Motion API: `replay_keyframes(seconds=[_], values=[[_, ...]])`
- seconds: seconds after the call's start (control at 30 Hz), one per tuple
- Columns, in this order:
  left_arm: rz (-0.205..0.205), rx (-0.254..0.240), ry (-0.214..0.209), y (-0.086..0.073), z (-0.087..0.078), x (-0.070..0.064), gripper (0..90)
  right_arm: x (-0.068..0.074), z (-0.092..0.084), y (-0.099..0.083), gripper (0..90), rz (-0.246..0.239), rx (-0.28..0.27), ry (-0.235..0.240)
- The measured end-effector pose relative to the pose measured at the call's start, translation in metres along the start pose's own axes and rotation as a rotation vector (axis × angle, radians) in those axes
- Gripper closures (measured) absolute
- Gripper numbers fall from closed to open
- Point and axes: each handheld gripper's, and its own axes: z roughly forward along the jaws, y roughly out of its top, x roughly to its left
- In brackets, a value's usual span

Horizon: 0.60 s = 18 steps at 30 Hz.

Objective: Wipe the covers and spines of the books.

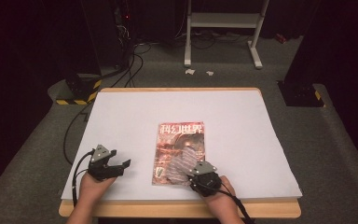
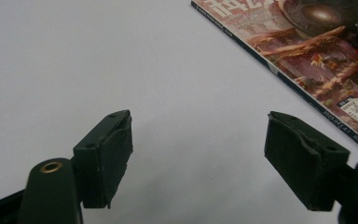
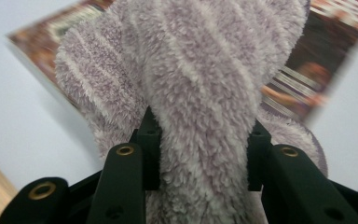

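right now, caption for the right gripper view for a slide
Right tool shut on a fuzzy cloth over a magazine.

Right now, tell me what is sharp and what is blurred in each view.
High view: table evenly lit, surroundings dark, magazine title legible. Left gripper view: fingers soft, magazine edge sharper. Right gripper view: cloth sharp, the magazine behind it blurred.

Fluffy lilac striped cloth (image 3: 191,93) draped on magazine (image 1: 179,140), table-centre
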Motion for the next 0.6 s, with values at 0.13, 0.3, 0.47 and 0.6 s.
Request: replay_keyframes(seconds=[0.13,0.3,0.47,0.6], values=[[0.006,0.008,0.004,-0.003,-0.003,0.001,23.6,0.025,0.017,0.022,62.2,-0.052,-0.008,0.056],[-0.011,-0.012,0.000,-0.004,-0.010,0.004,23.7,0.060,0.039,0.048,62.3,-0.115,-0.030,0.121],[-0.015,-0.011,-0.007,-0.004,-0.008,0.006,23.7,0.068,0.045,0.056,62.2,-0.135,-0.034,0.140],[-0.006,0.001,-0.010,-0.003,-0.004,0.004,23.7,0.046,0.035,0.041,62.2,-0.088,-0.030,0.117]])
